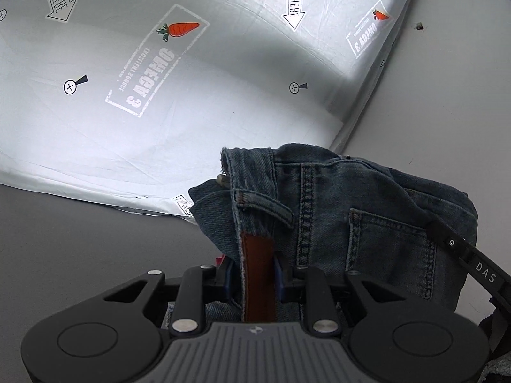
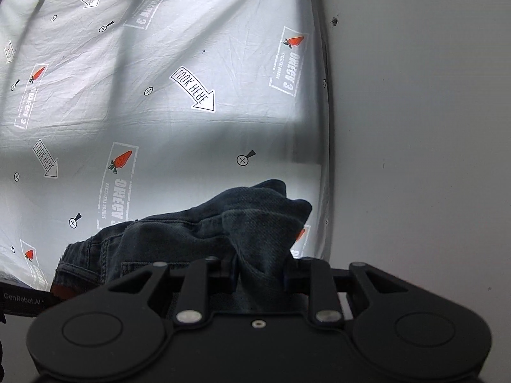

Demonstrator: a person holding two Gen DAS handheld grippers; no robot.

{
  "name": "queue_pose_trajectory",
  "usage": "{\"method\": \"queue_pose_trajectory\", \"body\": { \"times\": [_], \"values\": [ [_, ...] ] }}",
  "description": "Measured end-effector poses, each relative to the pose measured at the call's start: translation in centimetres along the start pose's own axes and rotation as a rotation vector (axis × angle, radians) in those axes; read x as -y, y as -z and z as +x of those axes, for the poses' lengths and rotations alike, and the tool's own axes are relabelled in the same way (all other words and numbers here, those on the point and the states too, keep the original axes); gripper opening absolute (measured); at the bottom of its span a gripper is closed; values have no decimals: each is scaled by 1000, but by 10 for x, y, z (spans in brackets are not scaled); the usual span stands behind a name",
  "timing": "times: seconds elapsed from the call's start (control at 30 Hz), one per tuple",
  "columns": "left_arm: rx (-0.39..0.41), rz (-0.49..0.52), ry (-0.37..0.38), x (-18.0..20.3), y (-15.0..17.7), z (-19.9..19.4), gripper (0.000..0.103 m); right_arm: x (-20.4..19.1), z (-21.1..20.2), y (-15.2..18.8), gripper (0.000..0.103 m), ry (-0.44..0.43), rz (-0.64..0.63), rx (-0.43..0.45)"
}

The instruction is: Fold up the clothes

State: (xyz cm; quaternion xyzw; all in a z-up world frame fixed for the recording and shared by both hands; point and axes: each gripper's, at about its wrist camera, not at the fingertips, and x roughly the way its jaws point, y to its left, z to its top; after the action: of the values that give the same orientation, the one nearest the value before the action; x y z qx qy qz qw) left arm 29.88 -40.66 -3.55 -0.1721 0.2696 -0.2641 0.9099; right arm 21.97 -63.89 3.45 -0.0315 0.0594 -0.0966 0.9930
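Two claws are mine, and both are clenched on one pair of jeans [image 1: 367, 223]. My left claw [image 1: 254, 282] grips the waistband right at the brown leather patch [image 1: 258, 274], with the denim bunched up between its jaws and rising beyond them; from this camera I count one belt loop [image 1: 265, 209] lying slanted just above the patch, one back pocket [image 1: 389, 249] to the right of the centre seam, and one small metal fastening [image 1: 221, 179] at the top left corner of the band, too small to tell more. One black strap [image 1: 472, 261] with white letters crosses the jeans on the right side. My right claw [image 2: 260, 276] pinches a thick fold of the same denim [image 2: 255, 223], which humps up past its jaws and spreads to the left, where one pocket edge [image 2: 92, 265] shows. The jeans hang in my two grips in front of one white sheet [image 1: 223, 127] printed with carrots, arrows and small crossed circles; in the left view I count two carrots [image 1: 179, 29] and two arrows [image 1: 292, 0], in the right view more of each, some cut off by the edges. Beside the sheet, on the right, runs one plain grey wall [image 2: 415, 127] bearing one dark speck [image 2: 334, 21]. Whether the jeans touch the sheet I cannot tell.
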Motion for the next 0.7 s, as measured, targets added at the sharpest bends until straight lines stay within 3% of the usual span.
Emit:
{"method": "queue_pose_trajectory", "body": {
  "times": [0.2, 0.47, 0.63, 0.7],
  "values": [
    [-37, 16, 30, 63, 25, 59, 26, 84, 33, -3, 25, -4, -57, -43],
    [-109, 74, 21, 83, 24, 146, 26, 137, 118, 25, 26, 4, -25, -78],
    [-209, 108, -113, 67, 25, 219, 31, 140, 204, 62, 29, -26, -49, -190],
    [-266, 152, -225, 59, 32, 250, 37, 131, 242, 86, 39, -19, -94, -249]
  ]
}}
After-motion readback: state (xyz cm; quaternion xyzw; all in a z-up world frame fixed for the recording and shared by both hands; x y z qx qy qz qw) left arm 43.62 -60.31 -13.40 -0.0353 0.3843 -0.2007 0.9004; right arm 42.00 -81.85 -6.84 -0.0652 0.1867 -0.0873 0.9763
